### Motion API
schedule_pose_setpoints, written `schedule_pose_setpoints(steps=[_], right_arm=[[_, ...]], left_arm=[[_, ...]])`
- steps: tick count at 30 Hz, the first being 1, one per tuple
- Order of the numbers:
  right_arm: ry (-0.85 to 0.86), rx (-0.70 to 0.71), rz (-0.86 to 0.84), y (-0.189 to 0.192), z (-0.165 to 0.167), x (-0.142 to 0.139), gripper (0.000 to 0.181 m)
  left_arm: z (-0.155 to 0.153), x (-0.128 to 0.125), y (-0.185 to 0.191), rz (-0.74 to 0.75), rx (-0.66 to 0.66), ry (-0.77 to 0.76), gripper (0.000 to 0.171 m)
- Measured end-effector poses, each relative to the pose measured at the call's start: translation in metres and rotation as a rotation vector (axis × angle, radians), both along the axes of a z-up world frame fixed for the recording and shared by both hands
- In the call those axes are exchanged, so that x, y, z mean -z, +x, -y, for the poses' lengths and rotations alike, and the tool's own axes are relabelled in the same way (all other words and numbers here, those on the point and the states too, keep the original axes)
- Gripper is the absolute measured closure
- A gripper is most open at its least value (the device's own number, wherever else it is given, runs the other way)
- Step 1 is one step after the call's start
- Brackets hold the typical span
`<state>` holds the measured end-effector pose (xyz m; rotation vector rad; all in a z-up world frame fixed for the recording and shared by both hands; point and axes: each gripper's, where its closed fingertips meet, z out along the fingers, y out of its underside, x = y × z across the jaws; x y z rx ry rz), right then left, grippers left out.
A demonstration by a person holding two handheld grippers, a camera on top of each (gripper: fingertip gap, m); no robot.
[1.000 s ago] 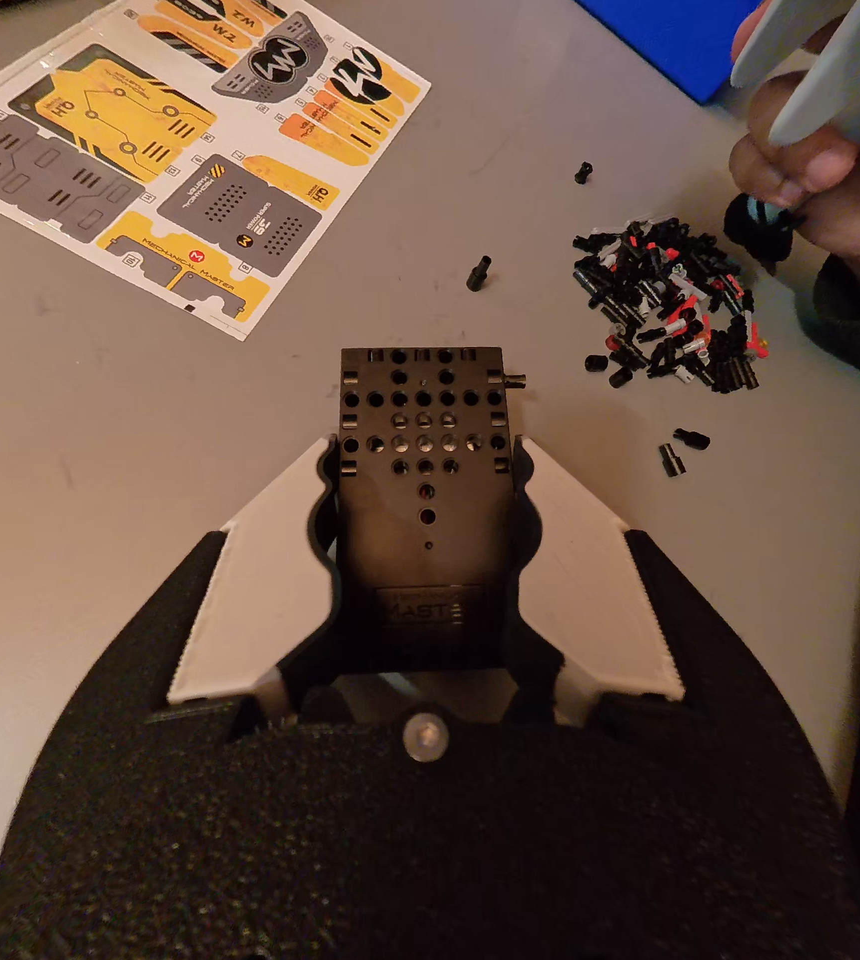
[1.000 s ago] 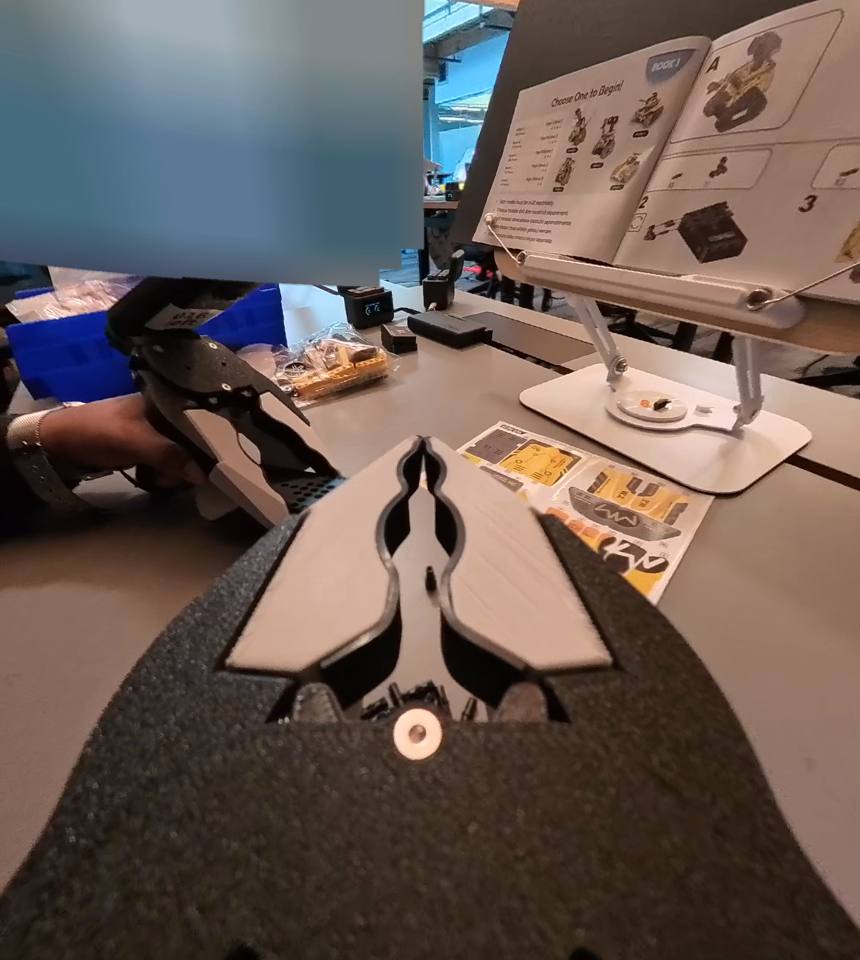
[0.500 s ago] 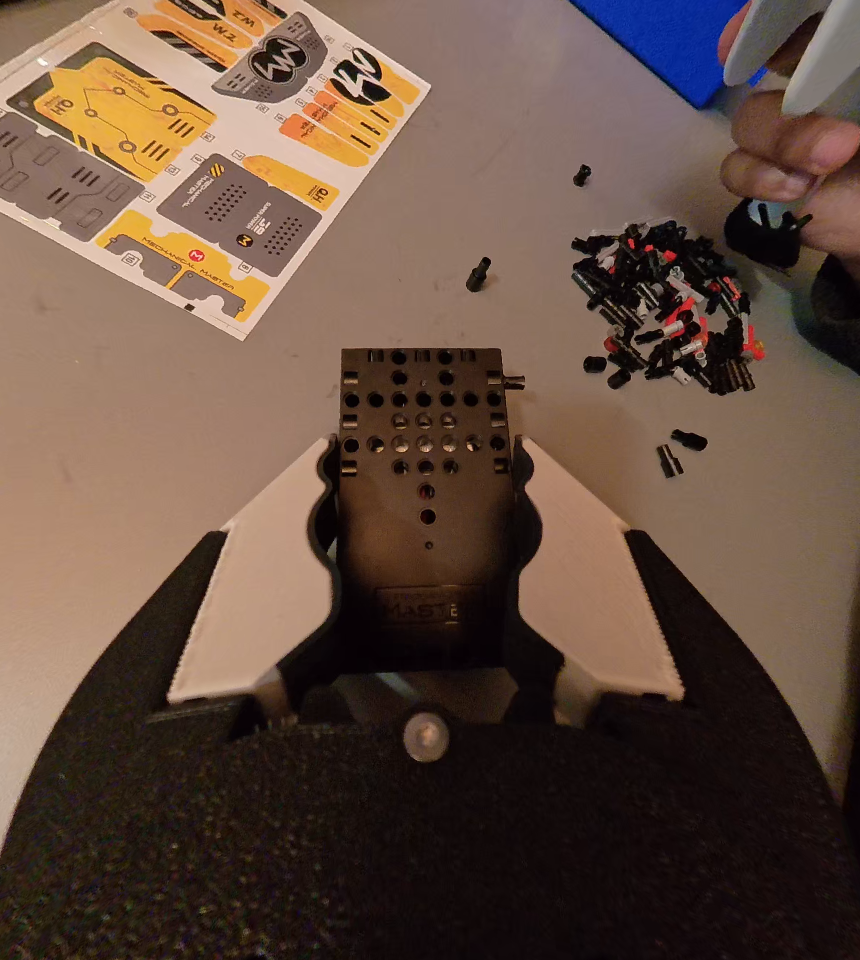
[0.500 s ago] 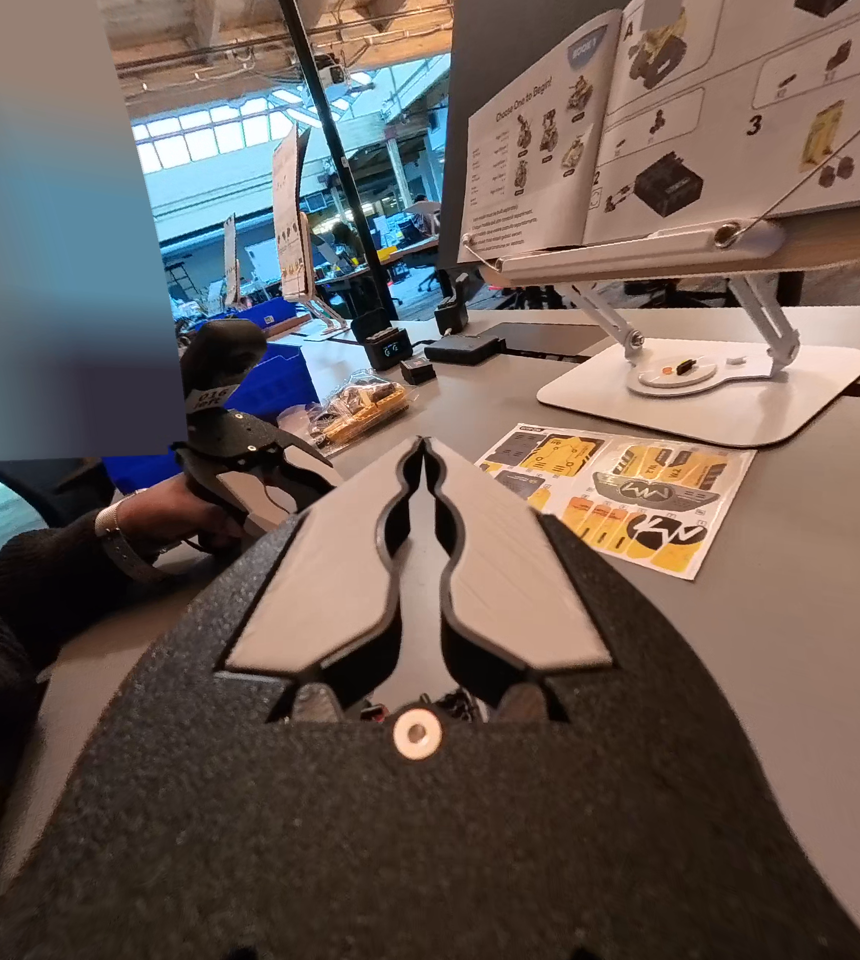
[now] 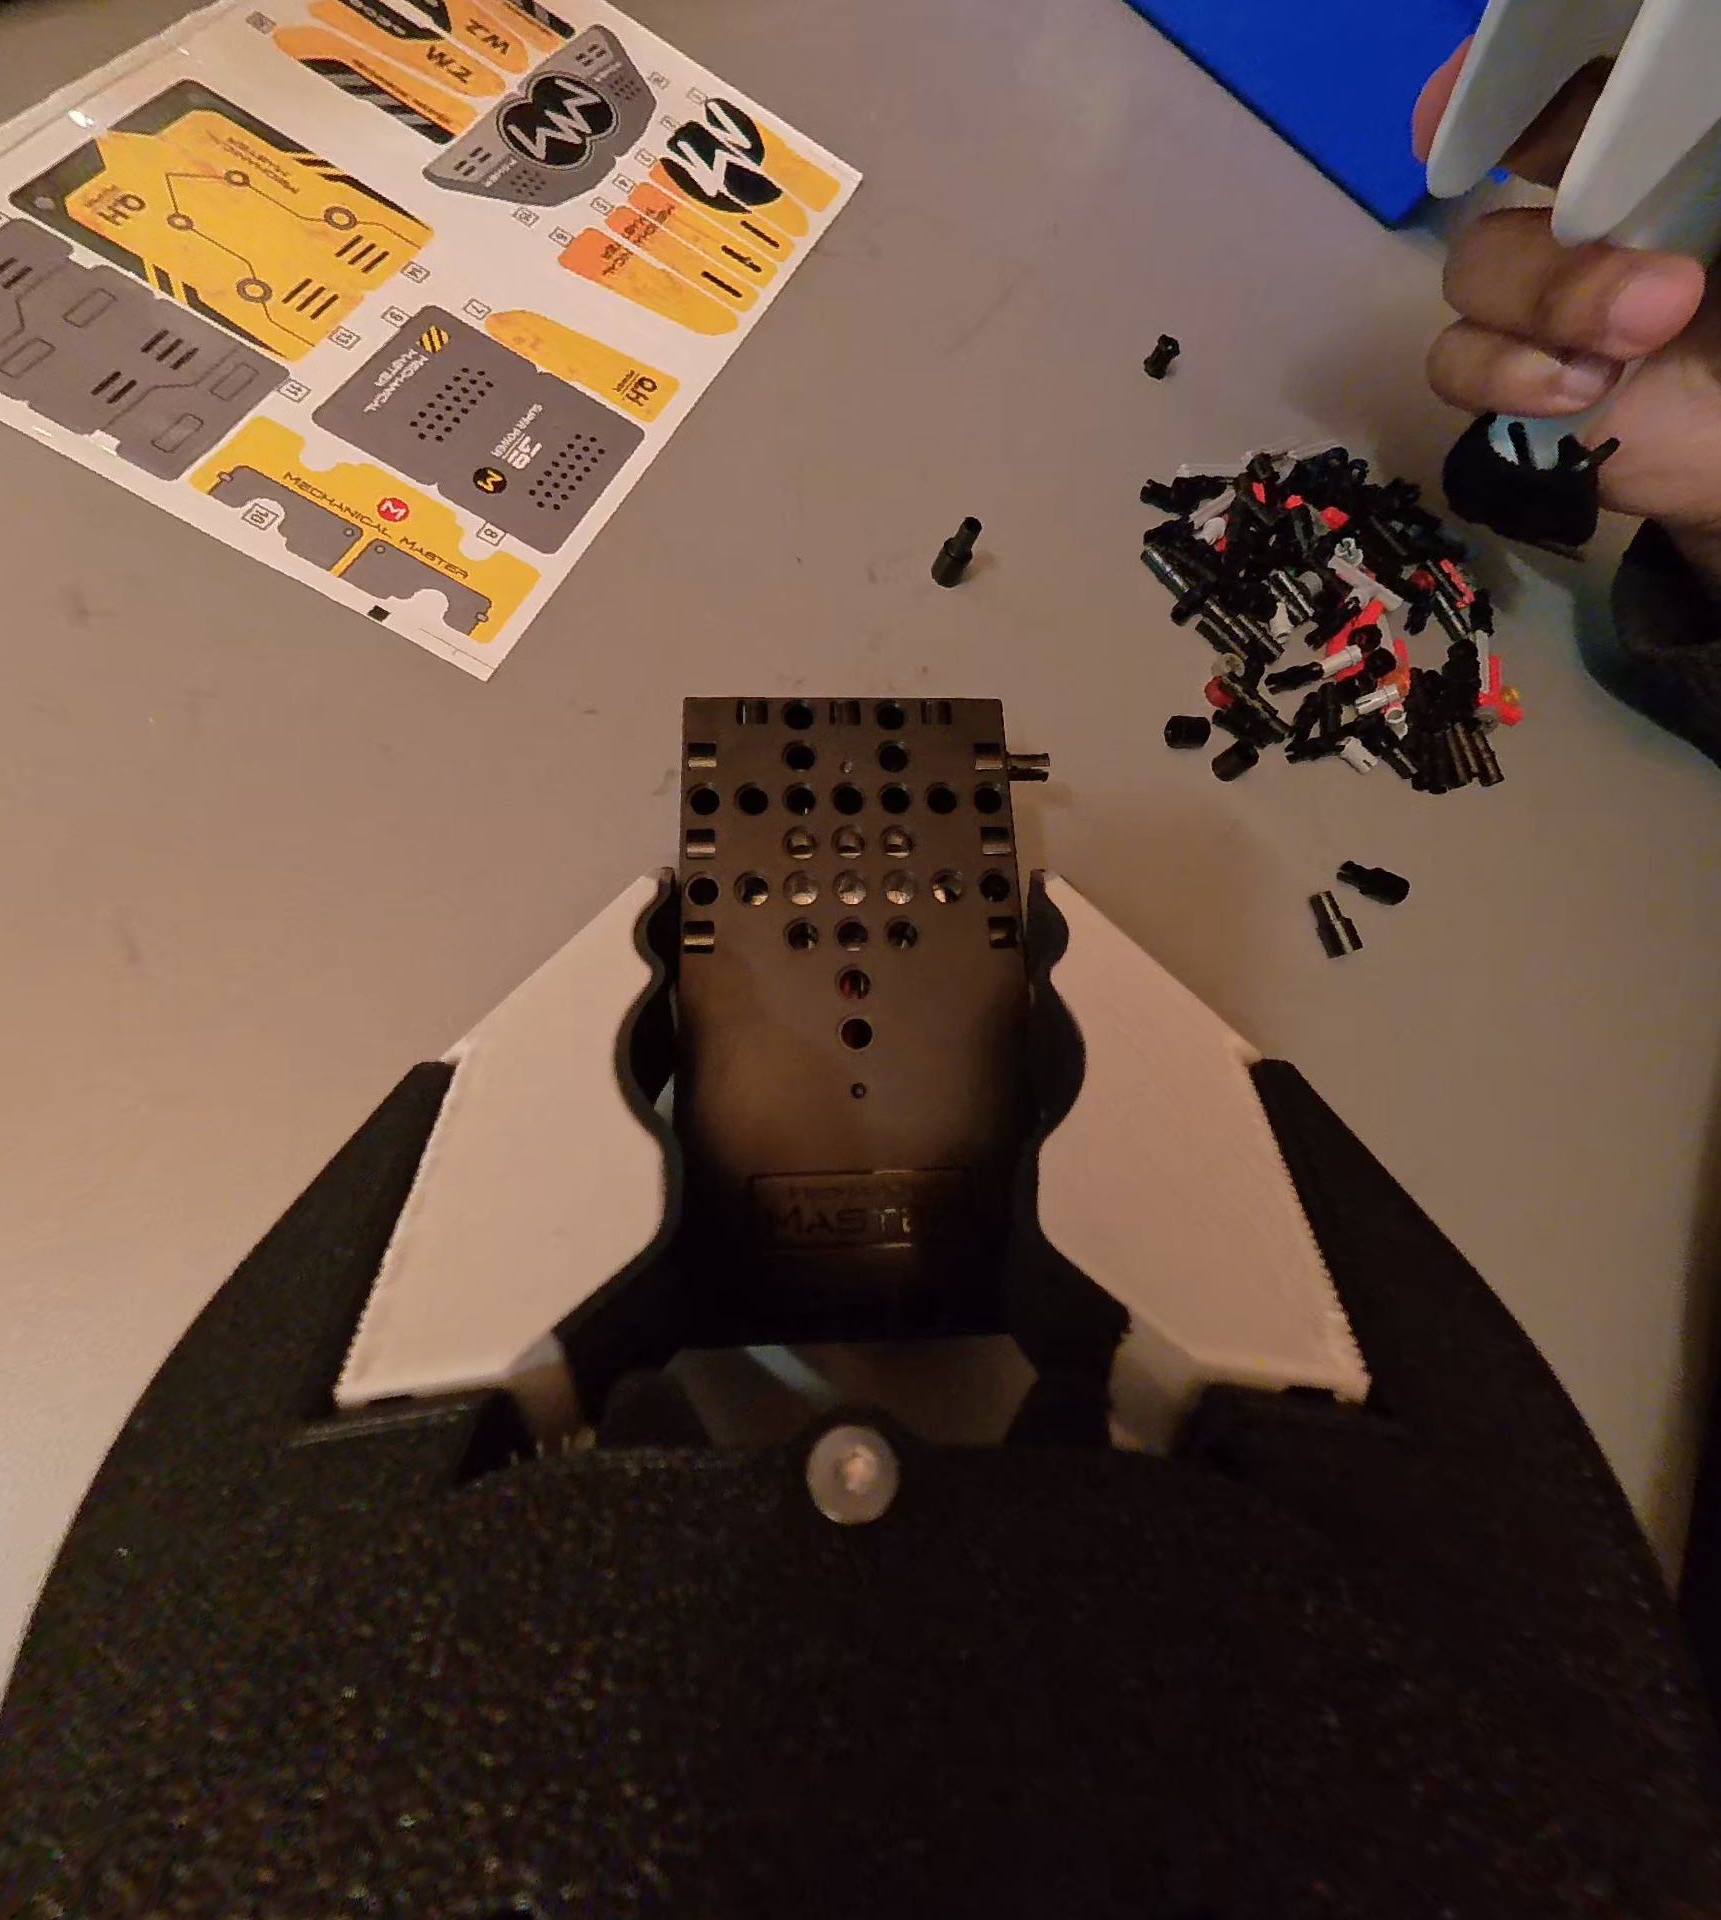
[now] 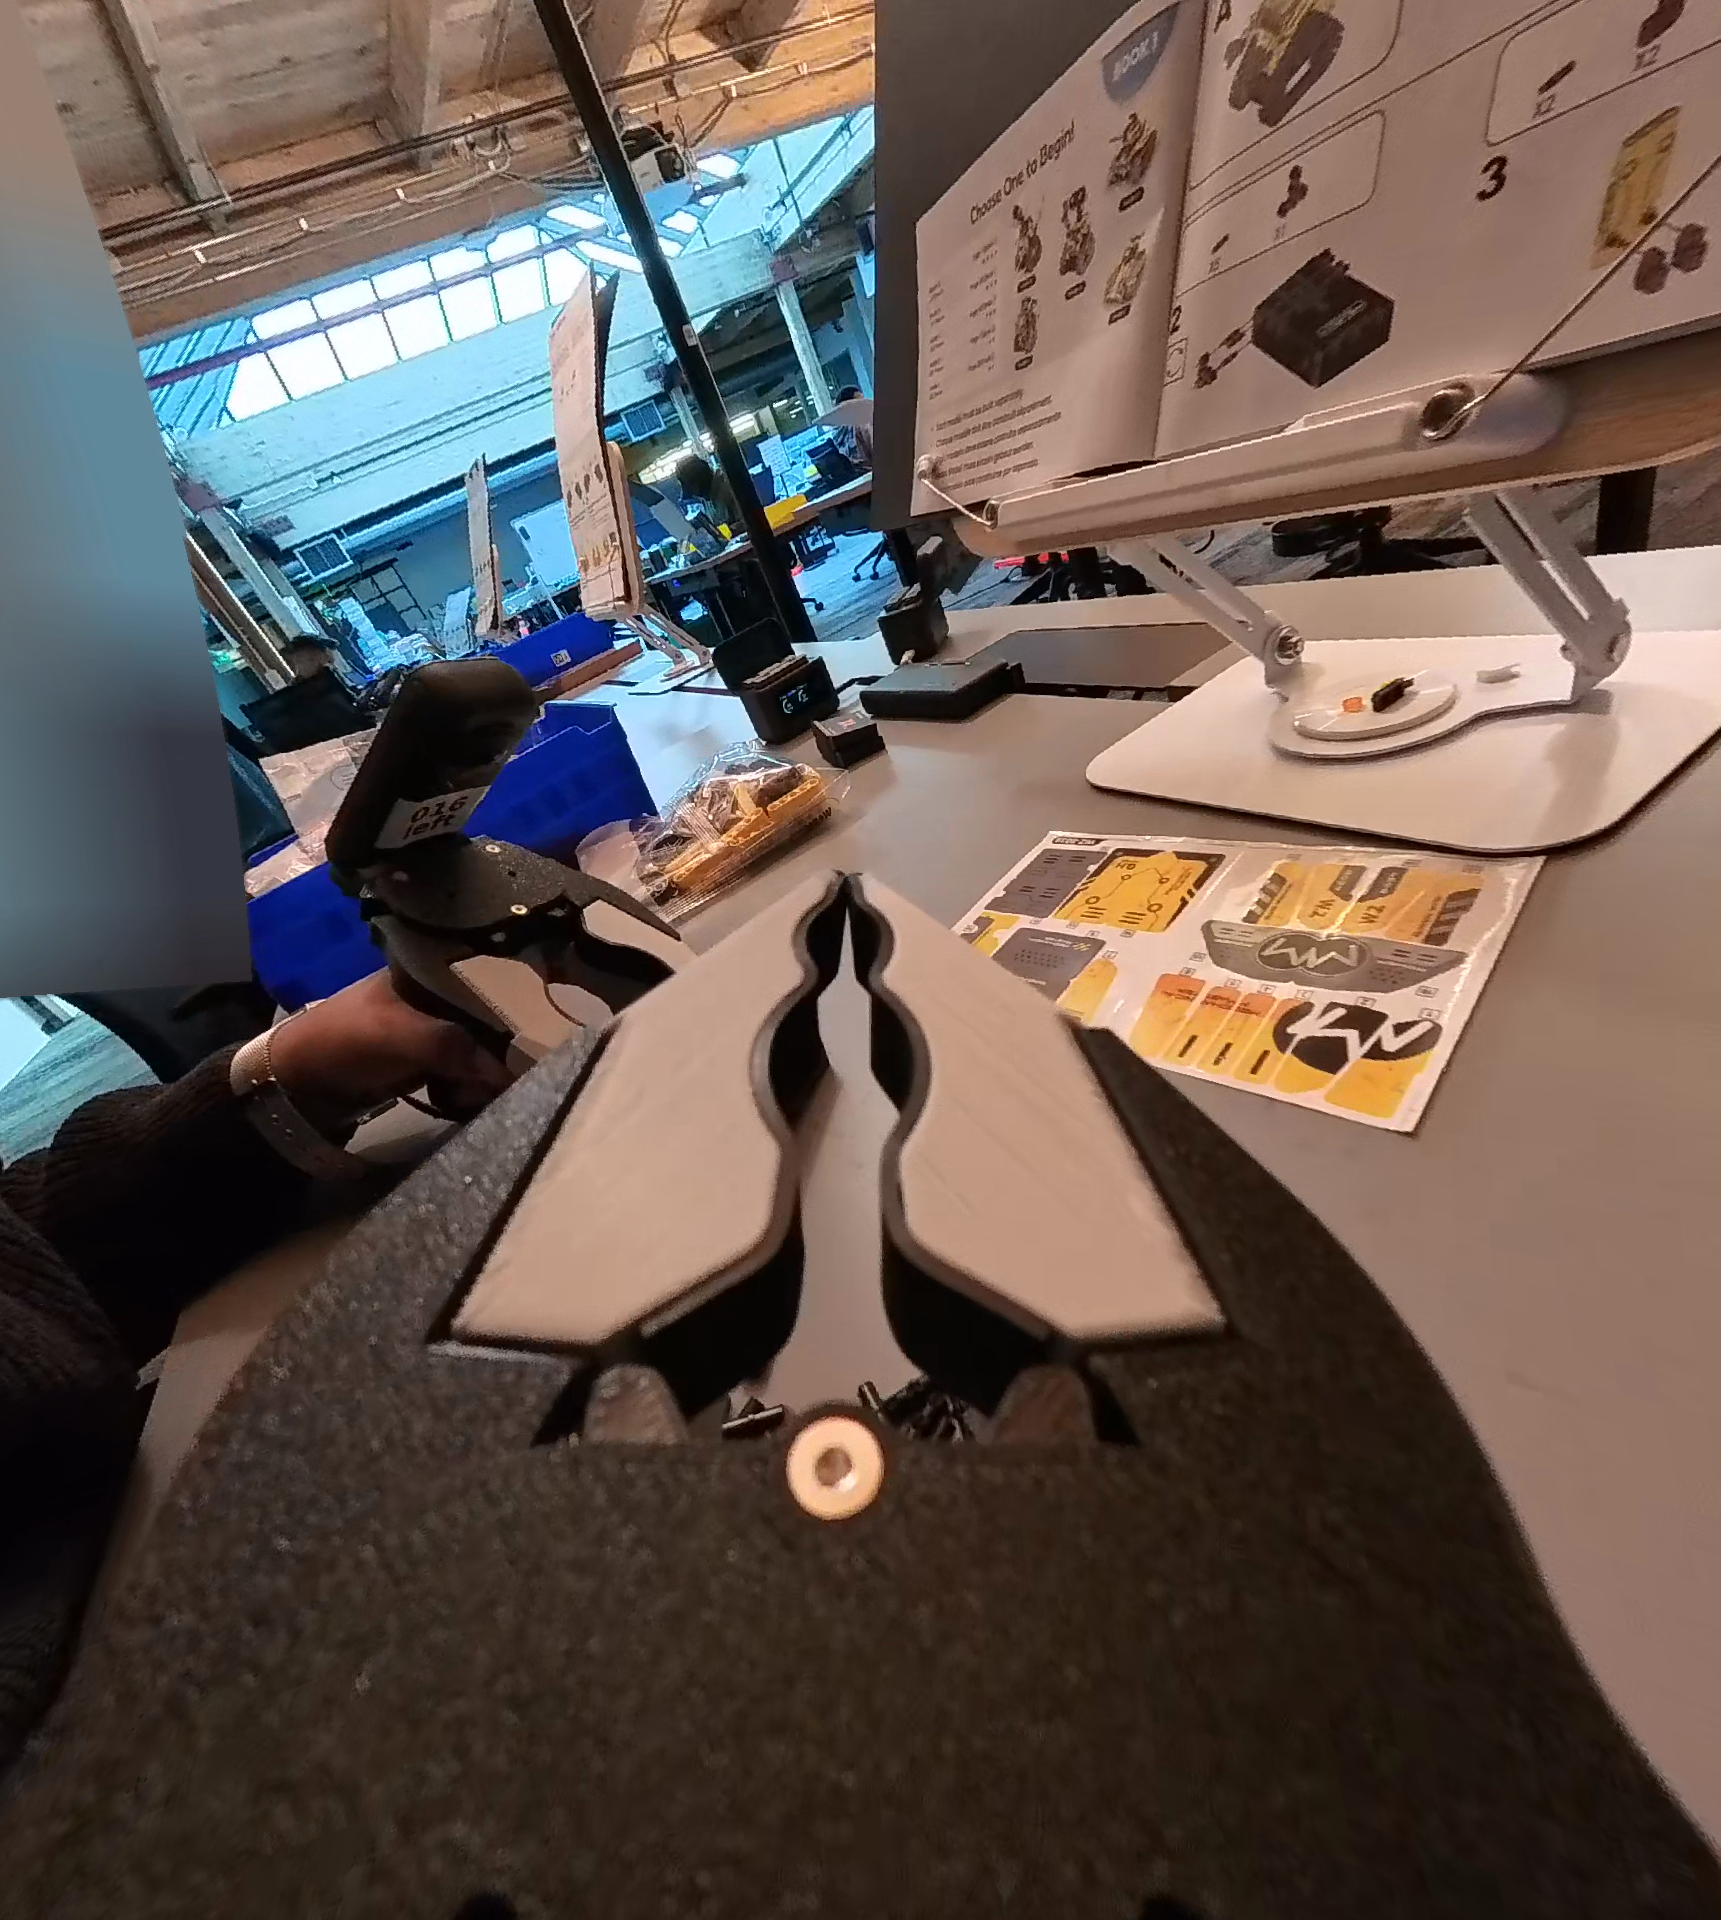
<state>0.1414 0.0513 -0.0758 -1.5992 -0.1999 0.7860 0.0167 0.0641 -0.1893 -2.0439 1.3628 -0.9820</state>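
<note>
the left tool point(image 5: 848, 914) is gripping the black perforated block point(image 5: 848, 935) on the bench point(image 5: 212, 935), while the right tool point(image 6: 848, 902) is hovering clenched and empty above the pile of small pegs point(image 5: 1323, 613).

Right gripper point(image 6: 848, 896) closed, empty, above sticker sheet point(image 6: 1251, 966).

The left gripper point(image 5: 851, 894) clamps a black block point(image 5: 848, 935) pierced with round holes, a small pin jutting from its right side, over the grey table point(image 5: 212, 935). The right gripper point(image 6: 848, 883), tips together and empty, is raised above a pile of small black, red and white pins point(image 5: 1329, 613) near the table's right edge.
</note>
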Motion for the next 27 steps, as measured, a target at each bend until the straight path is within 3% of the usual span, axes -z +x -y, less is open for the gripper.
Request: schedule_pose_setpoints(steps=[10, 19, 27], right_arm=[[0.019, 0.024, 0.103, -0.0024, -0.0001, 0.0029, 0.181], [0.036, 0.037, 0.157, -0.0027, 0.0008, 0.002, 0.181], [0.027, 0.043, 0.237, -0.0032, -0.0002, 0.008, 0.181]], left_arm=[[0.0001, -0.0001, -0.0001, 0.002, 0.0, -0.003, 0.105], [-0.0015, -0.0058, -0.0012, 0.074, -0.003, -0.143, 0.105], [-0.002, -0.0068, -0.0014, 0.086, -0.003, -0.167, 0.105]])
